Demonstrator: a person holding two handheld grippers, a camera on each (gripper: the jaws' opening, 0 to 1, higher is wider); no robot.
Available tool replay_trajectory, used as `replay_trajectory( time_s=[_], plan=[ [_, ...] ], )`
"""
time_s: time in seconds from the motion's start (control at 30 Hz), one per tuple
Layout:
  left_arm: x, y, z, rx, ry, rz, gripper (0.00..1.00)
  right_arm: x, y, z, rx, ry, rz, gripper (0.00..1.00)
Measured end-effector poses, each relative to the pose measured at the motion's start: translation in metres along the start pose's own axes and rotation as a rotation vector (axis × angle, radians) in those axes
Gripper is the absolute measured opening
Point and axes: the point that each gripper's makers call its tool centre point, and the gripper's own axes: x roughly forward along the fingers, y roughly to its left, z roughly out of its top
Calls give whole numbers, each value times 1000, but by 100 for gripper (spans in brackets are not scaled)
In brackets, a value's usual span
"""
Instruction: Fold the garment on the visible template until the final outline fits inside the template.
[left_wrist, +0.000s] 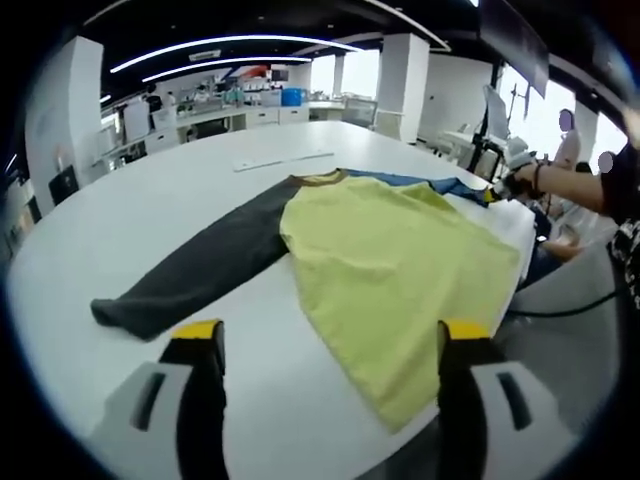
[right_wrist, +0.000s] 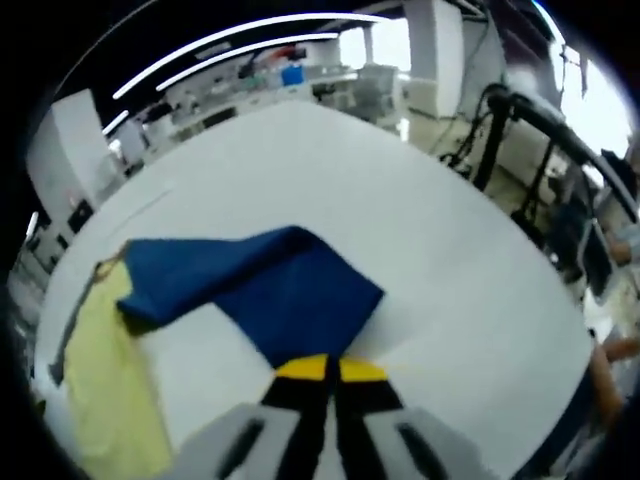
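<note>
A long-sleeved garment lies flat on the white table (left_wrist: 150, 210). Its yellow body (left_wrist: 400, 260) faces up, a dark grey sleeve (left_wrist: 200, 270) stretches out to the left, and a blue sleeve (left_wrist: 420, 182) runs along the far edge. My left gripper (left_wrist: 330, 335) hovers open above the near hem, one jaw on either side of the cloth's edge. My right gripper (right_wrist: 325, 368) is shut on the cuff end of the blue sleeve (right_wrist: 270, 285), which is doubled over toward the yellow body (right_wrist: 105, 390). The right gripper (left_wrist: 503, 186) also appears at the far right, held by a person's arm.
A thin pale strip (left_wrist: 285, 160) lies on the table beyond the garment. The table edge (left_wrist: 525, 260) drops off at the right, with people (left_wrist: 568, 135) and chairs beyond. Desks and pillars (left_wrist: 405, 70) stand at the back of the room.
</note>
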Motion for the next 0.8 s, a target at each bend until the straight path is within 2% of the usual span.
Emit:
replay_trajectory(
  time_s=[0.33, 0.5, 0.6, 0.8],
  plan=[
    [1, -1, 5, -9, -31, 4, 86, -11, -22, 14, -137, -3, -43, 0],
    [2, 0, 6, -3, -31, 0, 85, -12, -28, 21, -158, -9, -52, 0],
    [2, 0, 4, 4, -23, -1, 86, -10, -42, 31, -199, -9, -78, 0],
    [1, 3, 2, 8, -21, 1, 88, -15, -48, 41, -217, -16, -87, 0]
  ],
)
